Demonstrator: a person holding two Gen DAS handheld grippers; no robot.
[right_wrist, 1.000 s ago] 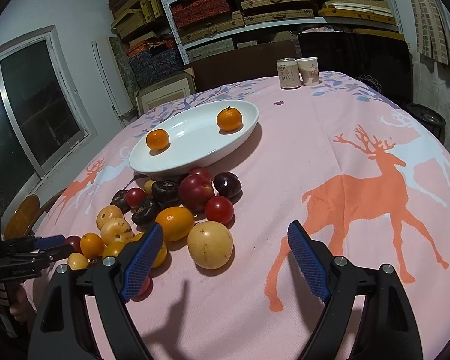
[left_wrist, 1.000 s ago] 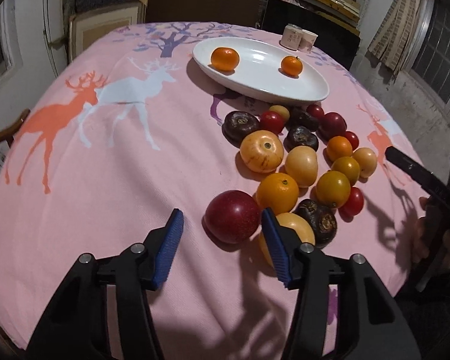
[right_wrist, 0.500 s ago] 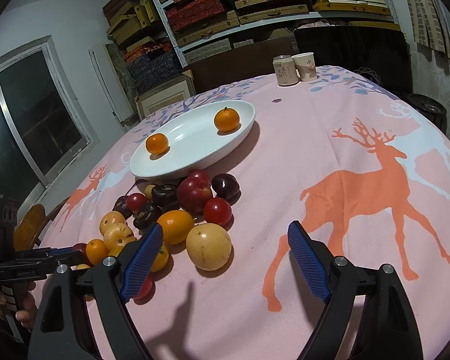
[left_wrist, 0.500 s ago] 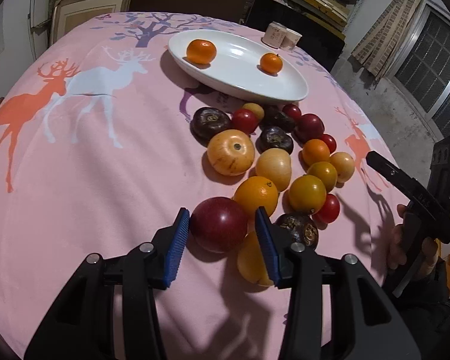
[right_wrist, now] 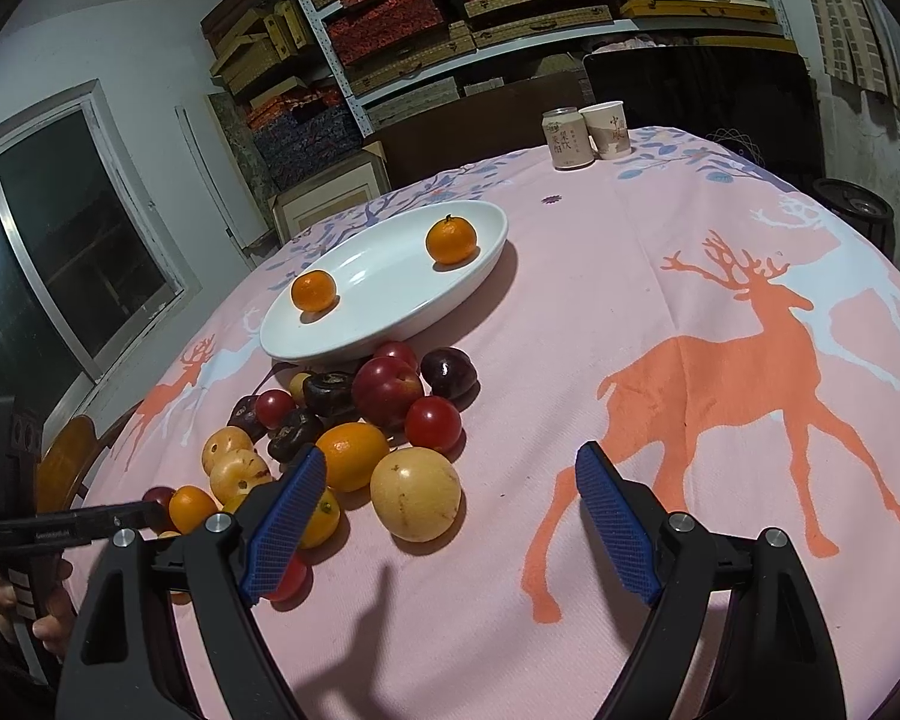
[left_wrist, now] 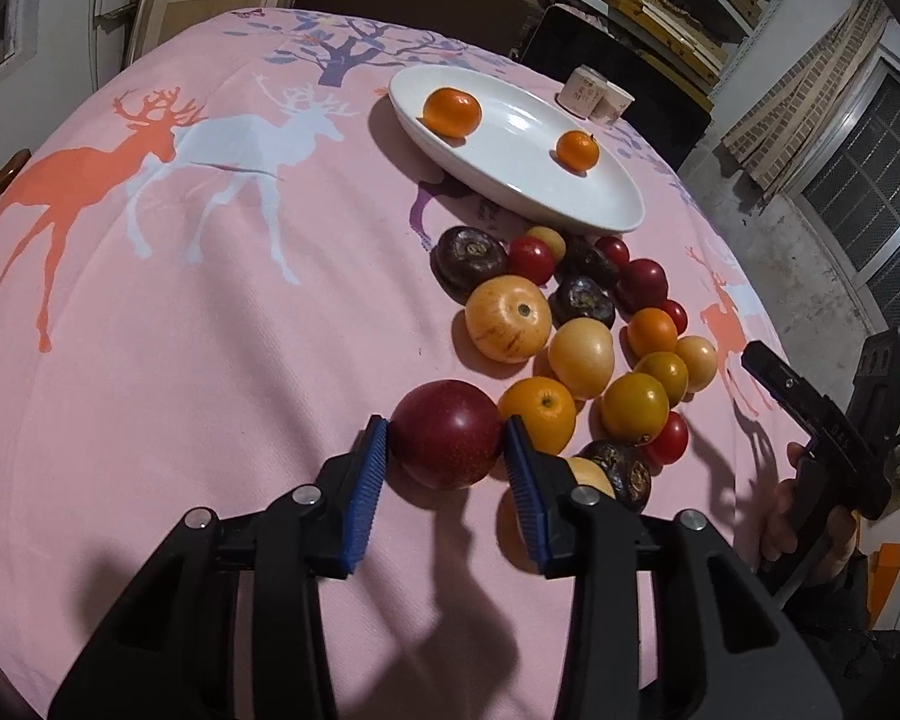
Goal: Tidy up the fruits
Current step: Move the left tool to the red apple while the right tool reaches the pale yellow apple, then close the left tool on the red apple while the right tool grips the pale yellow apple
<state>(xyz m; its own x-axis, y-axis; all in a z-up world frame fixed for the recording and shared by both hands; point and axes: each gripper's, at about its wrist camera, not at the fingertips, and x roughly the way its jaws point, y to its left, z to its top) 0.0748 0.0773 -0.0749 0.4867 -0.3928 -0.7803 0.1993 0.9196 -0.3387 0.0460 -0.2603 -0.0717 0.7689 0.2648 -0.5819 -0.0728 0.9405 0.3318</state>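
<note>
Left wrist view looks down on a big round table with a pink deer cloth (left_wrist: 222,324). A long white plate (left_wrist: 528,180) sits at the far side, and two small oranges (left_wrist: 452,113) already lie on it. Between the plate and the camera is a heap of fruit (left_wrist: 576,336), red, yellow, orange and dark, all touching each other.

At the near edge of that heap sits a big dark red fruit (left_wrist: 447,441). The left gripper (left_wrist: 444,450) has one blue pad on each side of it, and its jaws are closing. The pads look like they touch the skin, or nearly do.

What could go wrong? The red fruit is round and smooth, so it may pop out if the pads grab it too far forward. It may also bruise if squeezed too hard. An orange fruit (left_wrist: 537,414) leans right against it, just past the right pad. That pad could push it, and then the heap may roll apart, maybe off the table.

From the right wrist view, the right gripper (right_wrist: 444,516) has its jaws wide apart with nothing between them, just beside a pale yellow fruit (right_wrist: 415,501). It could bump that fruit too.
</note>
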